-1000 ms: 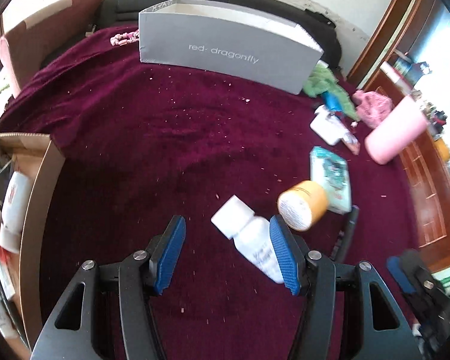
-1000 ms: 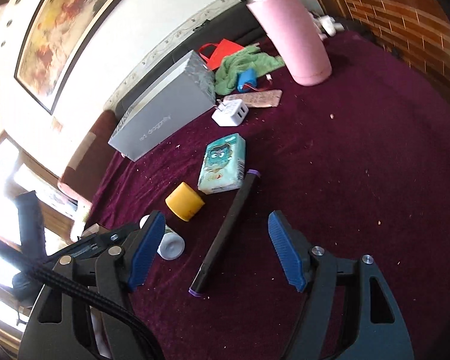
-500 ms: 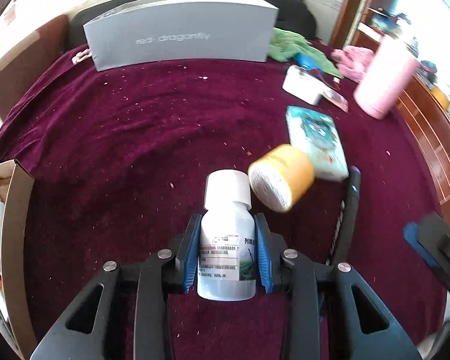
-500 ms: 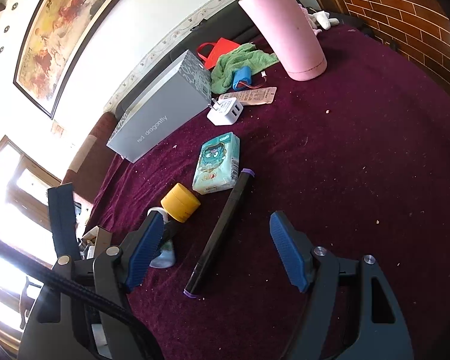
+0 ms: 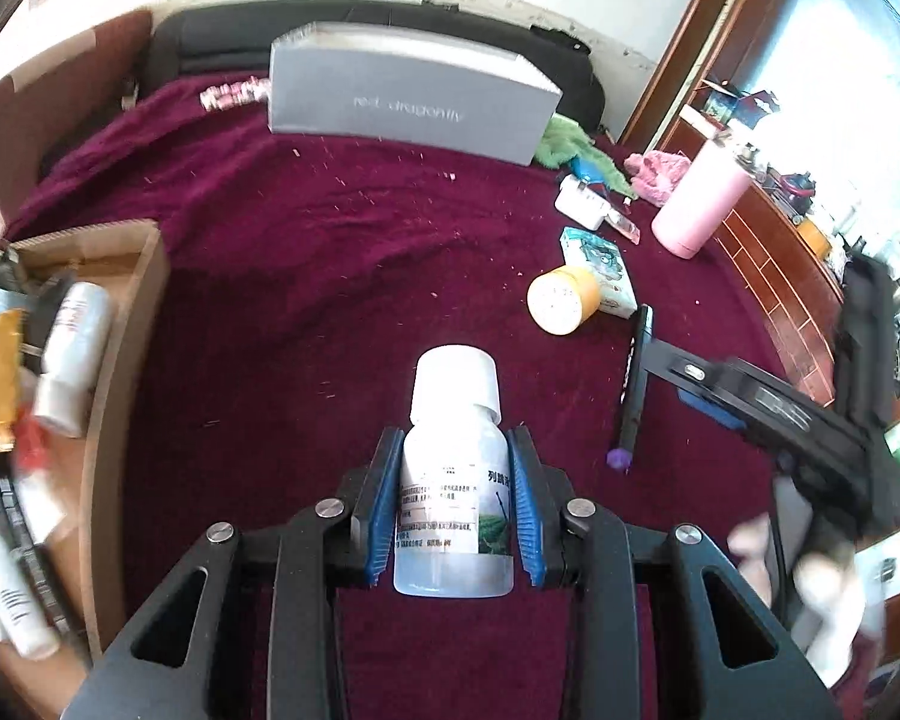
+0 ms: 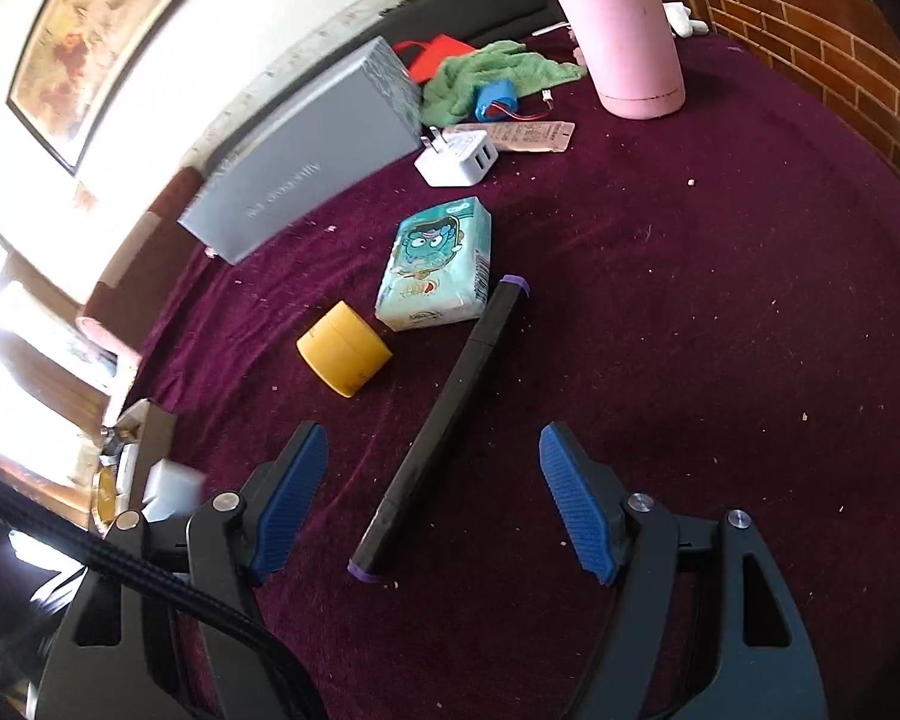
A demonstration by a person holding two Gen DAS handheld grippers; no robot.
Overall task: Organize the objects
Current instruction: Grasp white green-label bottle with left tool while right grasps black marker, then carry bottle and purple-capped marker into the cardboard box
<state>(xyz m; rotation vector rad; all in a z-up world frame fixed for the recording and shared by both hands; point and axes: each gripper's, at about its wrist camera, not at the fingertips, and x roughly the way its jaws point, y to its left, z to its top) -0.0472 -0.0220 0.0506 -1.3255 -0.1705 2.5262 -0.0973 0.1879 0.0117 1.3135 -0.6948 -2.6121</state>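
A white pill bottle (image 5: 455, 384) with a white cap hangs above the maroon cloth, and my left gripper (image 5: 456, 438) is shut on its labelled body. An open cardboard box (image 5: 132, 324) with several bottles and packets in it stands at the left of the bottle. In the right wrist view my right gripper (image 6: 433, 438) stands open over the near half of a black marker (image 6: 450, 402) with purple ends; its pads are apart from the marker. The held bottle's cap (image 6: 174, 483) shows blurred at the left, near the box (image 6: 150, 420).
A yellow jar (image 6: 343, 354) on its side, a teal tissue pack (image 6: 435, 264) and a white charger (image 6: 459, 159) lie beyond the marker. Further back are a pink flask (image 6: 624, 30), a green cloth (image 6: 492, 72) and a long grey box (image 5: 408, 96).
My left gripper has closed on the white bottle, lifted it off the cloth and swung left, bringing the cardboard box into view. My right gripper has crept forward over the marker, still open.
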